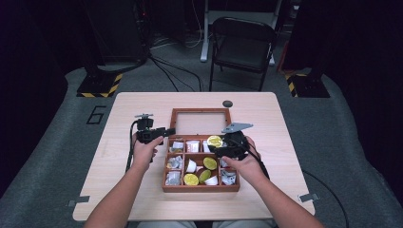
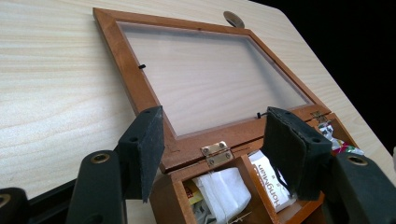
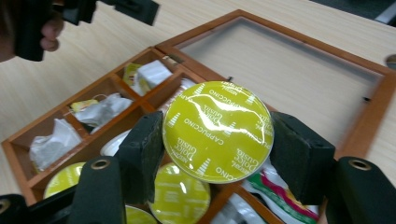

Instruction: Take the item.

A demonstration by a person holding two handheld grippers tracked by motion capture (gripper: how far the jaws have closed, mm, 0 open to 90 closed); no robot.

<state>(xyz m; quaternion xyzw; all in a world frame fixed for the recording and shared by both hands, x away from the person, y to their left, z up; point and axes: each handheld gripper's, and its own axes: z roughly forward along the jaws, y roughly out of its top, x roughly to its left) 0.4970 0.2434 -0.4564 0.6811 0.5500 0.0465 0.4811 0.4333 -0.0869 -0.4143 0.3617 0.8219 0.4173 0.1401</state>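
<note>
A wooden compartment box [image 1: 199, 188] sits mid-table with its glass-paned lid [image 1: 200, 122] laid open flat behind it. My right gripper [image 1: 219, 145] is over the box's back right part, shut on a yellow-green coffee capsule [image 3: 218, 130] whose foil top faces the camera, held above the compartments. My left gripper [image 1: 166, 131] hovers at the box's back left corner. In the left gripper view its jaws [image 2: 212, 126] stand open with nothing between the pads; the hinge [image 2: 217, 154] and lid frame lie just beyond them.
The compartments hold more yellow-green capsules [image 1: 191, 179], white pods and tea bags [image 2: 224, 189]. A small dark disc [image 1: 227, 103] lies on the table behind the lid. A folding chair [image 1: 242, 45] stands past the far edge. Bare tabletop flanks the box.
</note>
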